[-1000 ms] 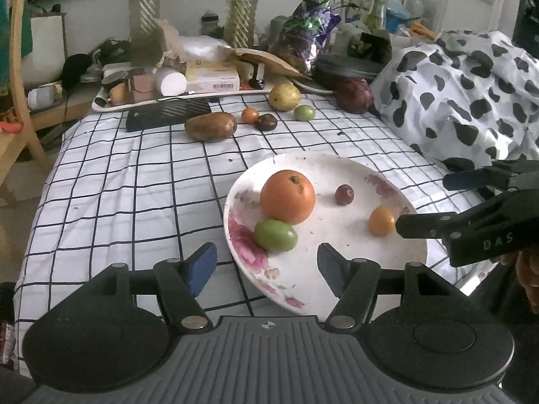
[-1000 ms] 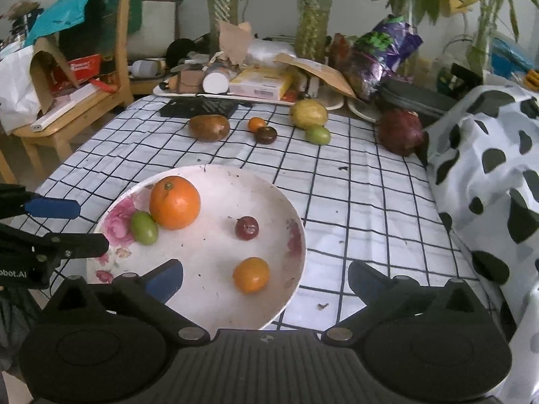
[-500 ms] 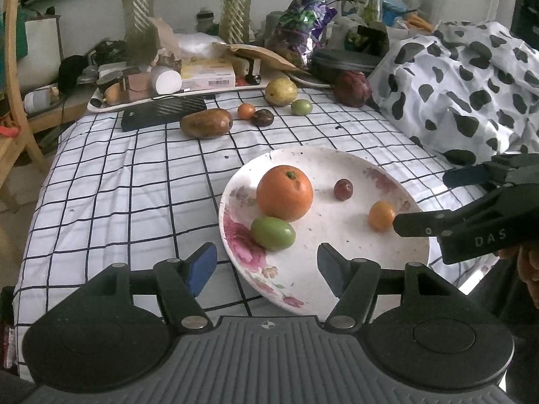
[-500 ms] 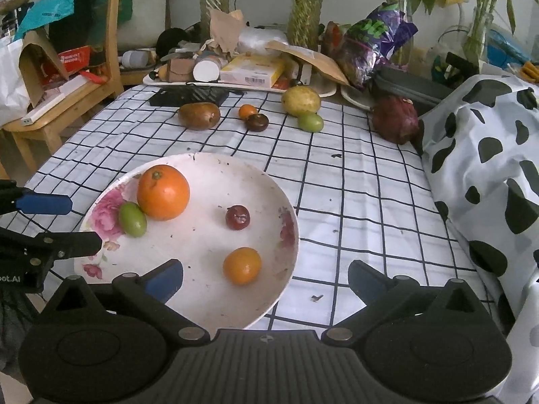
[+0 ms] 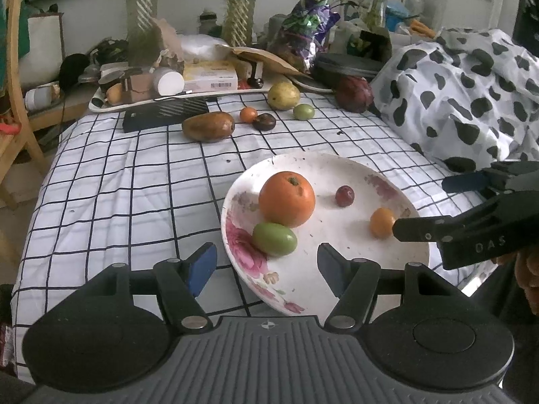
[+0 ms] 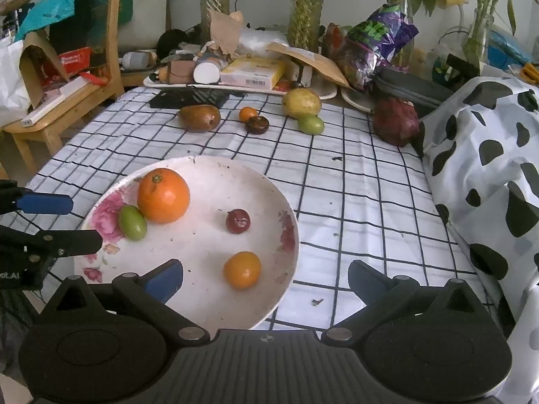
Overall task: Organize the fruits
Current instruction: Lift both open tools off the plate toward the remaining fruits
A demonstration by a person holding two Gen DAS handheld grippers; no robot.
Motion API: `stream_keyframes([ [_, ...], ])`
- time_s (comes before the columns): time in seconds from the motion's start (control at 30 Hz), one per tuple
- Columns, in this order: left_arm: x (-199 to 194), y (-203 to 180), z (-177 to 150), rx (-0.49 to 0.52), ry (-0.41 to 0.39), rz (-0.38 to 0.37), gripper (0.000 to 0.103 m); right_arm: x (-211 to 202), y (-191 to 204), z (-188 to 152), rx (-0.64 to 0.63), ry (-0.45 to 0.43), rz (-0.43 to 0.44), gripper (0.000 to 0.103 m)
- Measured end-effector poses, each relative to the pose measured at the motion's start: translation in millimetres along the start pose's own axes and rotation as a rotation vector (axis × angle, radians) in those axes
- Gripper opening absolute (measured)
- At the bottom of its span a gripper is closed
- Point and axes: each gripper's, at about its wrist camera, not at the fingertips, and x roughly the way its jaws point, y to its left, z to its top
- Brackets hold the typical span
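Note:
A white flowered plate (image 5: 397, 195) (image 6: 202, 303) sits near the front of the checked tablecloth. On it lie a large orange (image 5: 286, 198) (image 6: 163, 195), a green fruit (image 5: 274, 239) (image 6: 133, 222), a small dark red fruit (image 5: 344, 196) (image 6: 238, 221) and a small orange fruit (image 5: 382, 222) (image 6: 242, 269). My left gripper (image 5: 266, 267) (image 6: 64, 220) hovers open at the plate's near left rim, holding nothing. From the plate's right side my right gripper (image 6: 266, 281) (image 5: 438, 205) stands wide open above the rim, and the small orange fruit lies just ahead of it, untouched.
Across the table lie a brown fruit (image 5: 208, 126), a small orange fruit (image 5: 248, 114), a dark fruit (image 5: 264, 122), a yellow fruit (image 5: 283, 96), a green fruit (image 5: 304, 111) and a dark red fruit (image 5: 353, 94). Behind them stands a cluttered tray (image 5: 101, 104). A spotted blanket (image 5: 471, 84) borders the right.

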Motion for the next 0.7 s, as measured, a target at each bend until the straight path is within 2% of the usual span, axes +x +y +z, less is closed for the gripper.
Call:
stream_keyframes([
  [0.2, -3, 10, 7, -0.043, -0.034, -0.049, 0.064, 0, -1, 3, 0.003, -0.010, 0.004, 0.103],
  [0.43, 6, 14, 18, -0.022, -0.054, -0.034, 0.064, 3, -4, 10, 0.007, -0.035, 0.011, 0.103],
  [0.7, 17, 20, 32, 0.037, -0.114, 0.012, 0.065, 13, -16, 24, 0.022, -0.065, -0.013, 0.103],
])
